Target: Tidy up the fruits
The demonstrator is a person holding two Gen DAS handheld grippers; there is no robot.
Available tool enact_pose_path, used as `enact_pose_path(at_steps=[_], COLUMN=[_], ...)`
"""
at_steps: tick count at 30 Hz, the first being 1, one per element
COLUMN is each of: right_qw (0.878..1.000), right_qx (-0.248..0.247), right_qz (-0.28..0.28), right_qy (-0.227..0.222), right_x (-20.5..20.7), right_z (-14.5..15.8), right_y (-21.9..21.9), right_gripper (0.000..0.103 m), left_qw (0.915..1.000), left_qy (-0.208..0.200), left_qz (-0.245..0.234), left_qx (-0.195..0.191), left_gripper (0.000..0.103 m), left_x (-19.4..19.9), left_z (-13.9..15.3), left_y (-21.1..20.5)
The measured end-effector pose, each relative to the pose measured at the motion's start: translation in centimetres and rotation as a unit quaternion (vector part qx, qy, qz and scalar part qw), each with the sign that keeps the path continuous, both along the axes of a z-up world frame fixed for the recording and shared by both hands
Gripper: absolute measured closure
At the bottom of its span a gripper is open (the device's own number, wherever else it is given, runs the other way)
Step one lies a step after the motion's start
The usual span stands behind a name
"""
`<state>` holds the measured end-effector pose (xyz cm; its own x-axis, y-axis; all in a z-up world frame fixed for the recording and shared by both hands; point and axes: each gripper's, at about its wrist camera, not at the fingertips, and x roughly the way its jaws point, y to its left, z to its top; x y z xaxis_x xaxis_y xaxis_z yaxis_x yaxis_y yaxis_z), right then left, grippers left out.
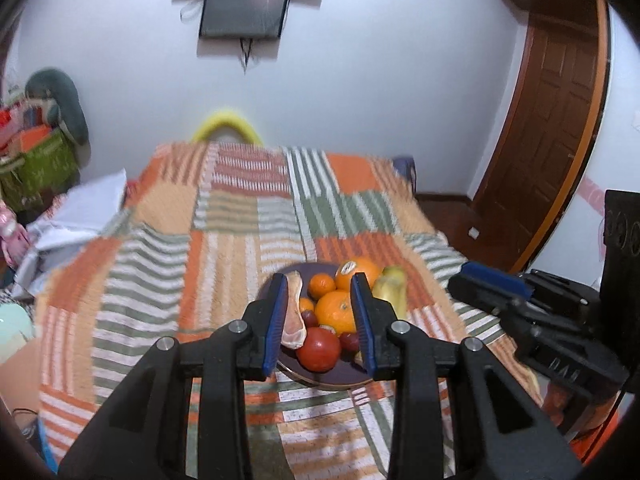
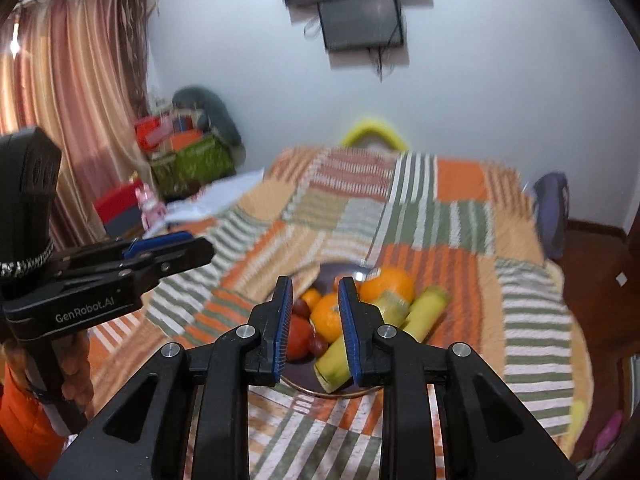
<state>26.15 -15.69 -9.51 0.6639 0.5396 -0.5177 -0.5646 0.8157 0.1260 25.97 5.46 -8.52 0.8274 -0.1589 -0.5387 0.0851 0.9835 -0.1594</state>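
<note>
while both tongs [image 1: 320, 312] [image 2: 314, 320] gape empty, fruit fills the plate [image 1: 320, 378].

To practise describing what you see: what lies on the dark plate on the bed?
On the plate: oranges, a red tomato-like fruit, small dark red fruits, a pale peeled segment and yellow-green bananas. What lies beneath the pile is hidden.
</note>
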Motion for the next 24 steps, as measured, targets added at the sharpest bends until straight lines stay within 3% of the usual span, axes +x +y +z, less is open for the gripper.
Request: enact_pose_path(at_steps=[6,12,15,18,24], right_qw=[0.997,0.989,0.985,0.98,0.974], right_qx=[0.038,0.066,0.073,0.073,0.074], right_qz=[-0.019,-0.03,-0.037,-0.051,-0.071], right_qy=[-0.072,-0.128,-0.15,-0.178,-0.202], right_x=[-6.0,-11.9,-14.1,-16.3,-17.4], right_z=[5.9,9.2,9.8,10.4,10.5], right_y=[-2.3,-4.2,-4.7,-5.1,-5.4], right_gripper=[0.082,0.079,0.068,0.058,0.037], left_qw=[0.9964,0.9875,0.9826,0.9782,0.9749], left_qy=[-0.085,-0.156,-0.182,-0.202,-0.215], left_qz=[0.004,0.014,0.026,0.032,0.038], left_qx=[0.001,0.018,0.023,0.033,0.044], left_gripper=[0.071,0.069,0.05,0.047,0.021], left_x=[-7.7,-15.2,-18.1,-20.4,-22.7], left_z=[6.4,10.7,11.7,12.2,12.2], left_y=[-1.0,-3.1,-3.9,-4.7,-5.6])
